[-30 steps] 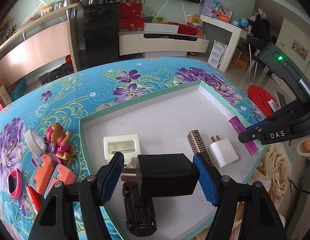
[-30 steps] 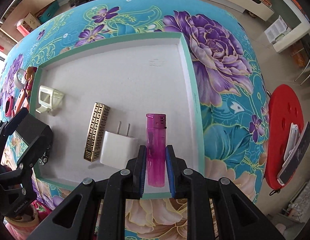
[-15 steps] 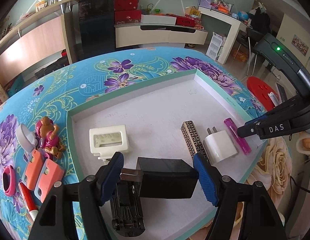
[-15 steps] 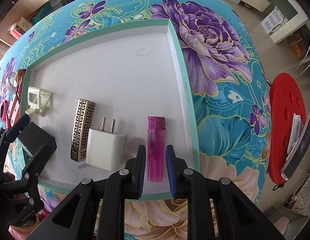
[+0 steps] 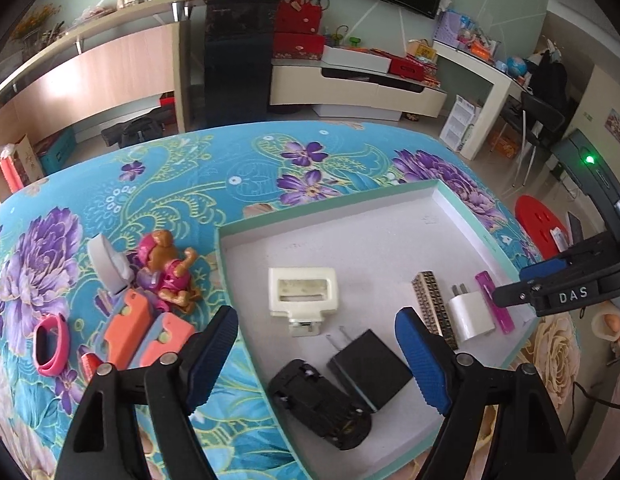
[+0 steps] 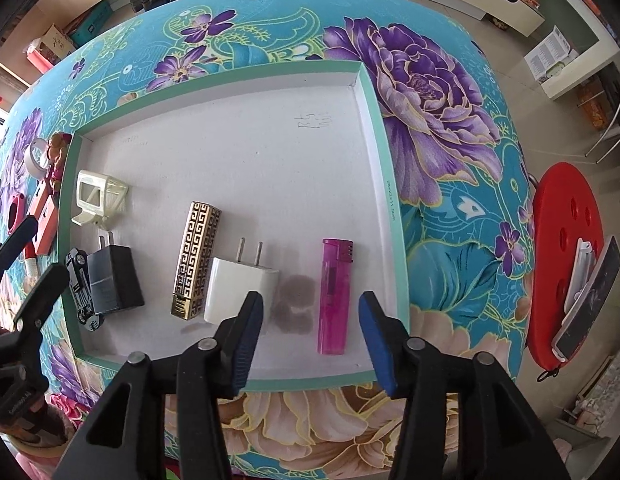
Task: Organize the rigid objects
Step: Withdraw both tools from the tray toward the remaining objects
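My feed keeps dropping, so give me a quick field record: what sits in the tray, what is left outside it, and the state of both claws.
tray: shallow white cardboard tray with mint-green rim
in tray, left to right: black toy car; black plug charger; cream plastic holder; gold-patterned rectangular lighter; white plug charger; translucent pink lighter
outside tray: brown-and-pink toy pup; two orange blocks; pink wristband; white round case
left claw: opening, nothing gripped, above black plug charger
right claw: opening, pink lighter released
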`<control>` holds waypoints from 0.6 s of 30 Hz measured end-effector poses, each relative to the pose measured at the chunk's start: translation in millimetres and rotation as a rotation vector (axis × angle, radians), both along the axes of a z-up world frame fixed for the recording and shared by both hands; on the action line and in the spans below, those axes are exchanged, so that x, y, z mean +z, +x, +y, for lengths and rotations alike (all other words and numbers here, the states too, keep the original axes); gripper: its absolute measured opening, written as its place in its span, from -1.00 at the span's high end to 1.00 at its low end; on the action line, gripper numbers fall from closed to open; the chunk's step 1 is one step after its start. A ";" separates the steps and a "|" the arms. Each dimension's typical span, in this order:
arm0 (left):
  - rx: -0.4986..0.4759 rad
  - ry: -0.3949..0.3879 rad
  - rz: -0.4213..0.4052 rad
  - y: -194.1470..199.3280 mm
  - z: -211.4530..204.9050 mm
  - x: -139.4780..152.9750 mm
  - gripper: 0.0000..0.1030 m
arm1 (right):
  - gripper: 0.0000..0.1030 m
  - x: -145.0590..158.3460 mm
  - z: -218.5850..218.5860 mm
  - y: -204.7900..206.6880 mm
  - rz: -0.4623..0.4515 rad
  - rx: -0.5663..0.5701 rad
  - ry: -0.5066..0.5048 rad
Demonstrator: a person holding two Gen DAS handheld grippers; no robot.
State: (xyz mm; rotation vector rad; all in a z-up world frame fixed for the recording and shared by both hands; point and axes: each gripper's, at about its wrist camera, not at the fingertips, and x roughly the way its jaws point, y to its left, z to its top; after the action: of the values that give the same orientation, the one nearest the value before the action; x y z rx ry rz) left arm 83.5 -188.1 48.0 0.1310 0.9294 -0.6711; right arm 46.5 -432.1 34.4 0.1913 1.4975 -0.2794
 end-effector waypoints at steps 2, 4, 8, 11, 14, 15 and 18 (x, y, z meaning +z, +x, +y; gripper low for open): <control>0.056 0.001 0.005 10.0 16.6 0.1 -0.95 | -0.12 1.4 10.8 5.4 -0.002 0.011 -0.004; 0.111 -0.004 0.013 19.8 35.6 0.7 -0.98 | -0.22 3.2 15.5 9.2 -0.002 0.016 -0.006; 0.224 0.008 0.017 36.9 74.2 -1.4 -1.00 | -0.34 4.4 29.9 15.2 0.001 0.030 0.003; 0.306 0.033 0.022 46.9 103.5 -5.1 -1.00 | -0.40 5.0 43.2 22.0 0.001 0.048 0.005; 0.386 0.044 0.030 54.5 134.0 -9.1 -1.00 | -0.55 9.2 57.4 29.7 -0.009 0.064 0.012; 0.413 0.044 0.034 56.6 144.3 -10.2 -1.00 | -0.62 12.4 63.4 32.9 -0.016 0.069 0.013; 0.488 0.040 0.049 62.2 173.0 -13.5 -1.00 | -0.62 16.9 89.1 46.0 -0.033 0.098 0.012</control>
State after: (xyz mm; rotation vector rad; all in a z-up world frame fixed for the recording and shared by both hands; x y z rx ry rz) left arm 145.8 -15.1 34.4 -0.0772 0.9752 -0.2040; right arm 92.5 -343.0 51.4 0.1312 1.4714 -0.1873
